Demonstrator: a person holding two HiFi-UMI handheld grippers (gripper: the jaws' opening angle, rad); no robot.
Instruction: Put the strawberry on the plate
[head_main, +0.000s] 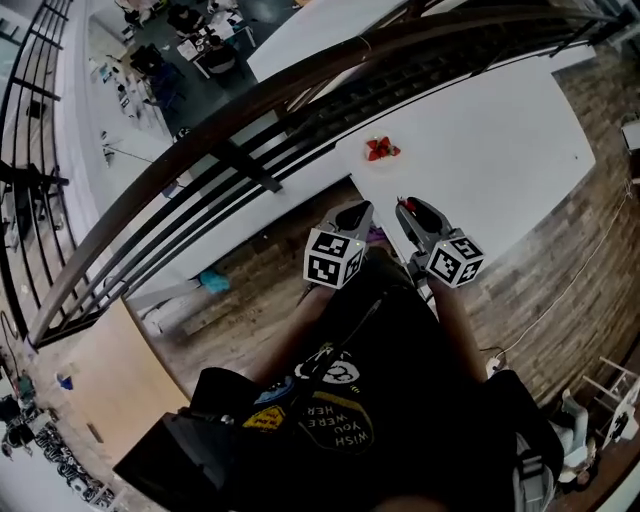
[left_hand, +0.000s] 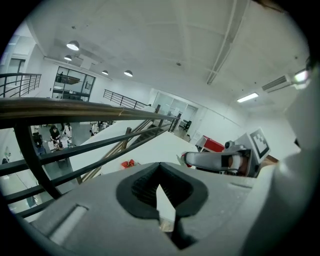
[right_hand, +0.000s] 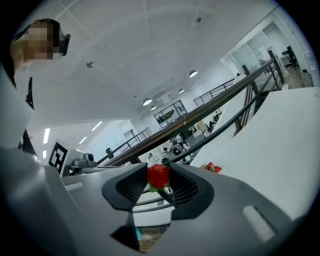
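Observation:
My right gripper (right_hand: 159, 179) is shut on a red strawberry (right_hand: 158, 175) with green leaves, pinched between its dark pads near the tips. In the head view that gripper (head_main: 406, 209) is held up close to the body, short of the white table (head_main: 500, 140). Beyond it, a small heap of other strawberries (head_main: 381, 150) lies on the table; any plate under them is too faint to tell. The heap also shows in both gripper views (right_hand: 213, 167) (left_hand: 128, 163). My left gripper (head_main: 355, 214) hangs beside the right one, its jaws (left_hand: 159, 192) shut on nothing.
A dark curved railing (head_main: 230, 150) with several bars runs along the table's left side, over a drop to a lower floor. A red box (left_hand: 212, 145) stands at the far right. Wood floor (head_main: 560, 260) surrounds the table, with cables at the right.

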